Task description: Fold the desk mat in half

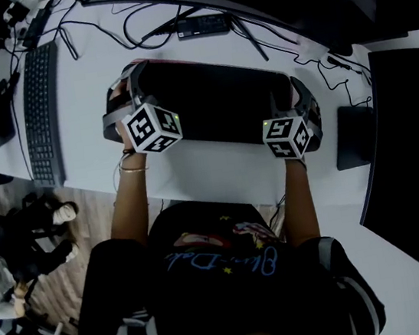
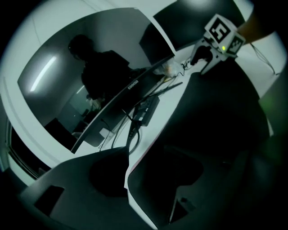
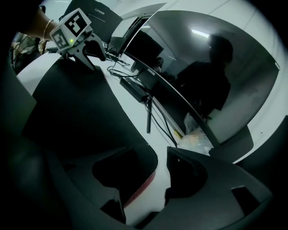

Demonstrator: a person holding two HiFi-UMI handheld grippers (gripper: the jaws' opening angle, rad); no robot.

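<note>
The black desk mat (image 1: 216,104) lies across the white desk as a long strip, and a red edge (image 3: 139,188) shows beneath its top layer. My left gripper (image 1: 124,97) sits at the mat's left end and my right gripper (image 1: 303,103) at its right end. In the left gripper view the left gripper (image 2: 135,179) is open; white desk shows in the gap and the mat (image 2: 211,117) runs under the right-hand jaw. In the right gripper view the right gripper (image 3: 157,179) is open too, with the mat's rounded corner (image 3: 135,157) loose between the jaws.
A keyboard (image 1: 39,109) lies at the desk's left. Behind the mat are cables (image 1: 151,24), a small black box (image 1: 203,24) and a curved monitor (image 2: 135,81). A dark pad (image 1: 356,134) and a large dark panel (image 1: 415,142) stand at the right.
</note>
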